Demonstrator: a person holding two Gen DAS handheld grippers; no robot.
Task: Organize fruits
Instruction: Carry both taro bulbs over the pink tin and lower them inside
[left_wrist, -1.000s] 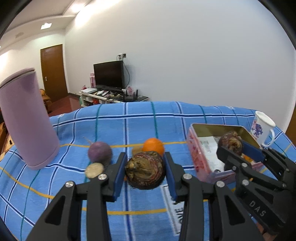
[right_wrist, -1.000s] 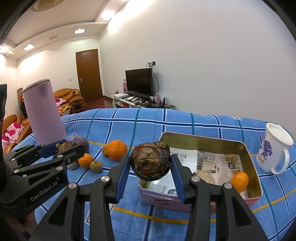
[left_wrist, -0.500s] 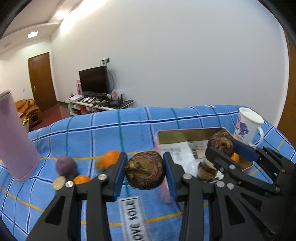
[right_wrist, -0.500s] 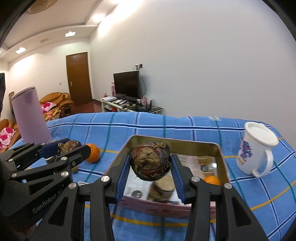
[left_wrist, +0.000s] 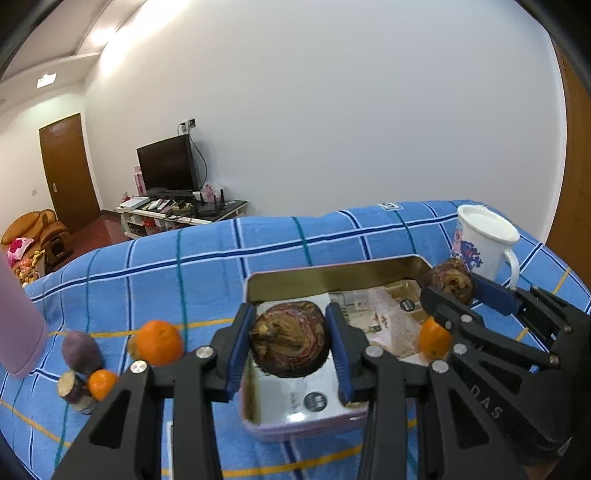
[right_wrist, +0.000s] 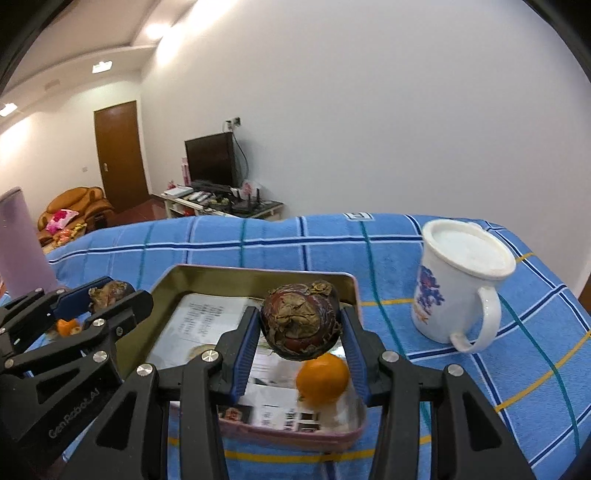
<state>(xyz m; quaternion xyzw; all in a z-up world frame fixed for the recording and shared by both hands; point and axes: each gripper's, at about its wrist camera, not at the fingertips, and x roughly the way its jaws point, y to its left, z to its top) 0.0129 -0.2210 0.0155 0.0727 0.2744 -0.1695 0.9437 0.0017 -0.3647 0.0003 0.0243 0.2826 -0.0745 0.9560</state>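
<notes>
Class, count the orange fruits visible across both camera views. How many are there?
3: one in the tin, a large one on the cloth left of the tin, and a small one nearer the camera. Others may be hidden.

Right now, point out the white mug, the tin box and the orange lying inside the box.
white mug (right_wrist: 454, 291), right wrist view, on its printed side.
tin box (right_wrist: 255, 277), right wrist view, on its far inner wall.
orange (right_wrist: 323, 378), right wrist view, on its peel, mid-fruit.

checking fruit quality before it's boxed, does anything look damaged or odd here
Both held fruits look off: the left gripper's dark fruit and the right gripper's dark fruit have wrinkled, shrivelled brown-red skin, unlike the smooth orange in the tin.
</notes>
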